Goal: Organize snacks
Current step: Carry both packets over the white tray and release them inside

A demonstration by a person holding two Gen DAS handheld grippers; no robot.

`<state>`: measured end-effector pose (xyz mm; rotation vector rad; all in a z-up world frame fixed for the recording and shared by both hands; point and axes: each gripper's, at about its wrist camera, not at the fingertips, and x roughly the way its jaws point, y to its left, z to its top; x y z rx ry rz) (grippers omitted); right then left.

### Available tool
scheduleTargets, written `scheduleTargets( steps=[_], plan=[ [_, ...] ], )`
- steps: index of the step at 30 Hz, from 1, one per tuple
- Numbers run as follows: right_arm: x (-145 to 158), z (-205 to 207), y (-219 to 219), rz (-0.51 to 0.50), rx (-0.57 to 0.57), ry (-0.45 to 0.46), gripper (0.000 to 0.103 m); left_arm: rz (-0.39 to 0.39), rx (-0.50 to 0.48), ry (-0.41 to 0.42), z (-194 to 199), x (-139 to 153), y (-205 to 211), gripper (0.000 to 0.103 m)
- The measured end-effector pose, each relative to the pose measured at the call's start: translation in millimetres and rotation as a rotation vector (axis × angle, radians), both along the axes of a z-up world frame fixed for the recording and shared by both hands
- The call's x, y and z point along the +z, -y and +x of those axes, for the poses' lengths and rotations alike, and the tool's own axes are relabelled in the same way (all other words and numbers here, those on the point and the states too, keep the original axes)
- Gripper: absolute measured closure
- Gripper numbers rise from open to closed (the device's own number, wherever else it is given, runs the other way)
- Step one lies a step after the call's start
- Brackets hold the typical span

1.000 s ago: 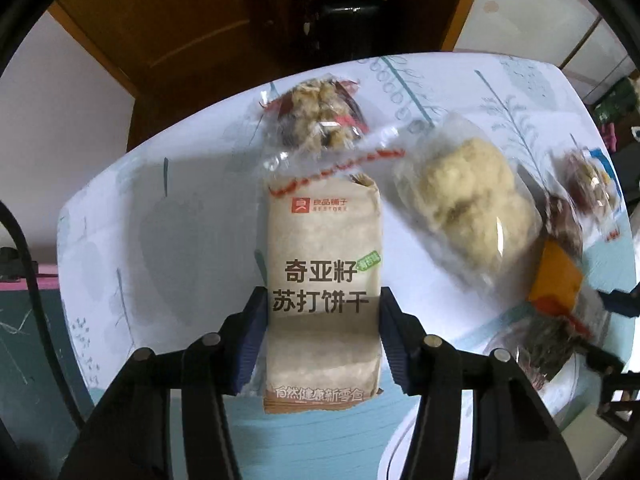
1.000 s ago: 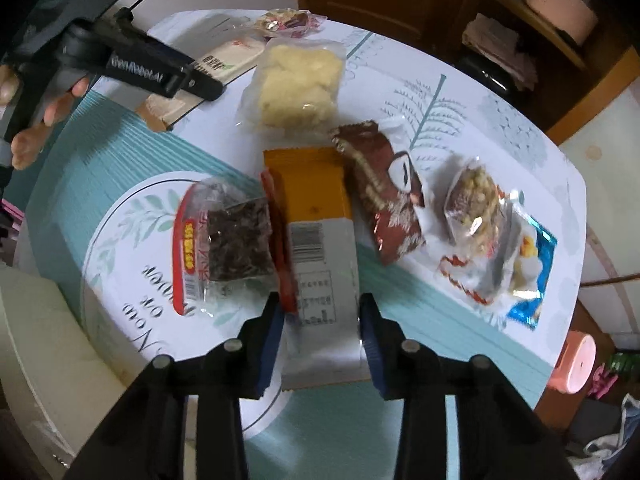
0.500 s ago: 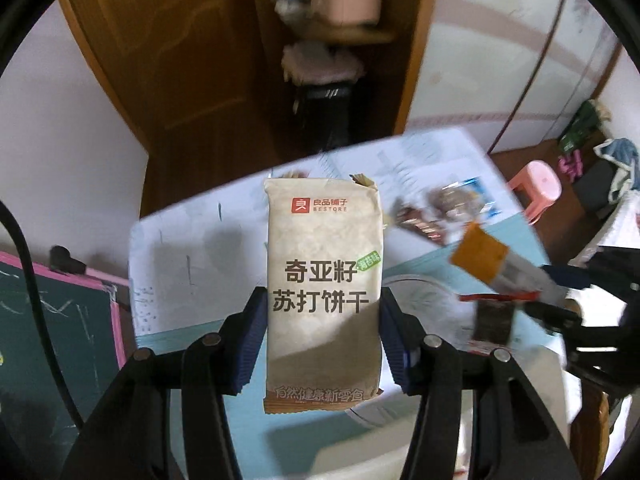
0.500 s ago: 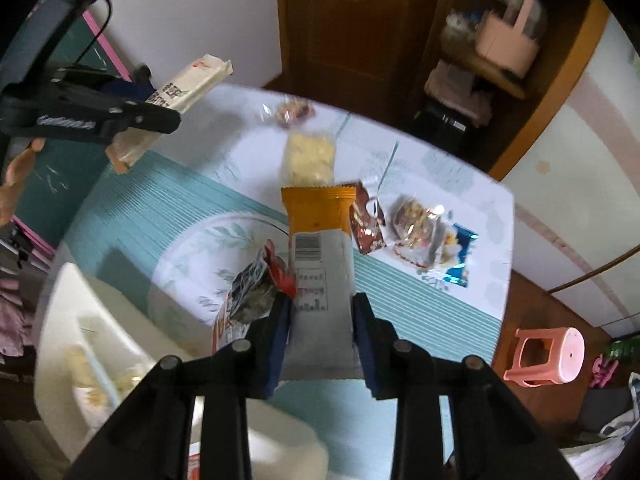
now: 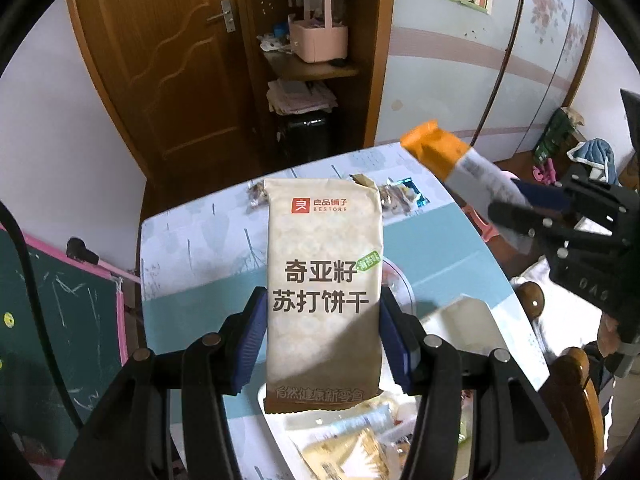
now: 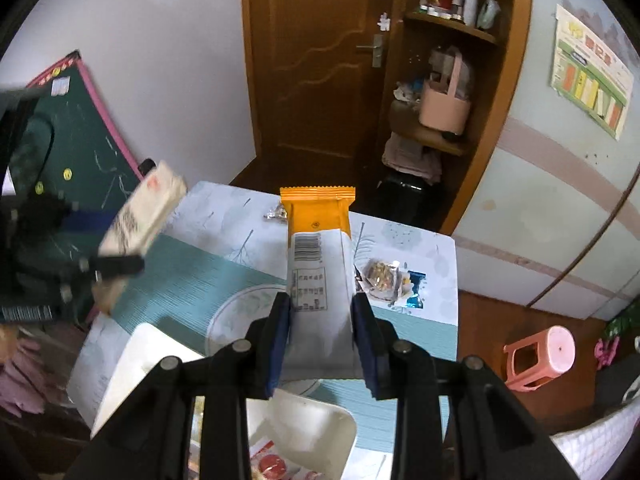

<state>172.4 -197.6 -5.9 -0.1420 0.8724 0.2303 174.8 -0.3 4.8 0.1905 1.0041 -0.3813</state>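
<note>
Left gripper (image 5: 322, 332) clamps a beige paper-look cracker packet (image 5: 323, 280); right gripper (image 6: 321, 336), its jaws having just tightened, clamps an orange-and-white foil snack bar (image 6: 318, 264). Both packets have risen off the teal-and-white table (image 6: 224, 268) and now hang above the white rectangular bin (image 6: 132, 360), clear of its rim, ready for dropping in.

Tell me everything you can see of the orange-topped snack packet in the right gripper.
The orange-topped snack packet is a slim, sealed foil-like pouch: a crimped orange upper end, a white lower body showing a barcode and a printed table. It is held lengthwise, clear of the table, pinched at its white end between the blue pads of the right gripper, whose jaws have just been closing on it. Nothing else touches it.
</note>
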Motion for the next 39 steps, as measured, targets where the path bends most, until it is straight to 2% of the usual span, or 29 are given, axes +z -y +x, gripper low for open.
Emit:
scheduleTargets(
  steps=[2, 10, 16, 19, 22, 26, 30, 31, 33, 34, 35, 36, 37, 38, 39],
  plan=[
    [8.1, -8.2, -0.8, 0.019, 0.003, 0.013, 0.072, -0.009, 0.003, 0.001, -3.5, -0.9, -1.1, 0.051],
    [43.1, -68.2, 2.8, 0.108, 0.022, 0.094, 0.071, -0.071, 0.000, 0.069, -55.6, 33.8, -17.2, 0.051],
    [46.4, -121.4, -1.2, 0.155, 0.035, 0.127, 0.071, -0.104, -0.003, 0.122, -103.2, 39.3, -27.8, 0.050],
    [36.2, -146.2, -4.7, 0.169, 0.031, 0.125, 0.071, -0.100, 0.000, 0.137, -127.6, 26.4, -29.5, 0.050],
    [21.0, -163.7, -5.6, 0.184, 0.011, 0.122, 0.071, -0.098, 0.001, 0.117, -145.1, 4.3, -26.2, 0.050],
    [-5.5, -182.3, -8.0, 0.190, -0.031, 0.107, 0.071, -0.087, 0.021, 0.096, -156.6, -29.2, -20.6, 0.050],
    [-34.7, -190.0, -14.3, 0.153, -0.055, 0.061, 0.070, -0.051, 0.059, 0.068, -159.3, -66.3, -14.6, 0.050],
    [-41.8, -190.3, -15.5, 0.142, -0.059, 0.045, 0.070, -0.042, 0.063, 0.057, -158.8, -74.1, -13.3, 0.049],
    [-58.8, -189.2, -18.4, 0.117, -0.056, 0.006, 0.067, -0.017, 0.064, 0.033, -159.5, -91.1, -9.6, 0.036],
    [-65.0, -189.8, -19.9, 0.109, -0.055, -0.007, 0.066, -0.009, 0.059, 0.024, -160.2, -96.5, -8.8, 0.016],
    [-71.0, -190.8, -21.5, 0.097, -0.063, -0.016, 0.064, -0.006, 0.052, 0.015, -161.4, -101.1, -7.7, 0.005],
    [-75.9, -191.3, -22.3, 0.090, -0.077, -0.020, 0.061, -0.009, 0.052, 0.014, -163.4, -104.4, -6.9, 0.005],
    [-79.1, -191.5, -22.2, 0.089, -0.087, -0.024, 0.051, -0.011, 0.051, 0.014, -163.0, -105.7, -6.5, 0.005],
    [-81.6, -192.0, -22.0, 0.097, -0.094, -0.027, 0.045, -0.009, 0.048, 0.012, -163.7, -107.4, -4.8, 0.005],
    [-83.5, -192.1, -21.8, 0.108, -0.099, -0.030, 0.045, -0.009, 0.046, 0.006, -164.0, -109.4, -3.7, 0.005]
  ],
)
